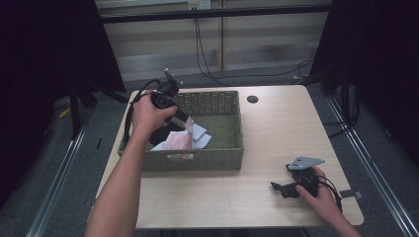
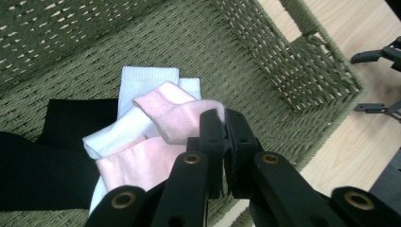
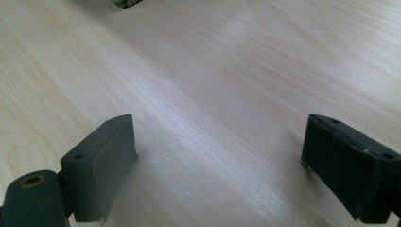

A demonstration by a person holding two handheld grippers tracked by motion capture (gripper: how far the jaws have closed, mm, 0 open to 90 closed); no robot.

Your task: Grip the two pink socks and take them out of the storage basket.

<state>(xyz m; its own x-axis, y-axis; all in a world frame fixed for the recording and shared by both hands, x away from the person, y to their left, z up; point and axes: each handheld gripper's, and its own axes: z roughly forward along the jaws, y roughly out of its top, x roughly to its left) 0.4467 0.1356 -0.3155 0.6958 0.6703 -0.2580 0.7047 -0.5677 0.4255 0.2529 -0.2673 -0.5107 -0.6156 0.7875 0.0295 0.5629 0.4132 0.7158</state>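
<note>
The left claw (image 2: 222, 124) is clamped on a fold of the pink sock (image 2: 177, 113), inside the green woven basket (image 1: 225, 157) at the worktop's (image 1: 276, 128) left side. The sock lies across a white sock (image 2: 142, 82) beside black cloth (image 2: 42, 161). The right claw (image 3: 215, 161) rests on the bare worktop, jaws wide apart, holding nothing.

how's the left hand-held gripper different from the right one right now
The left hand-held gripper is shut on the pink sock; the right hand-held gripper is open with nothing between its jaws. The left one is raised over the green basket; the right one sits low over the wooden table. Both have black jaws.
</note>
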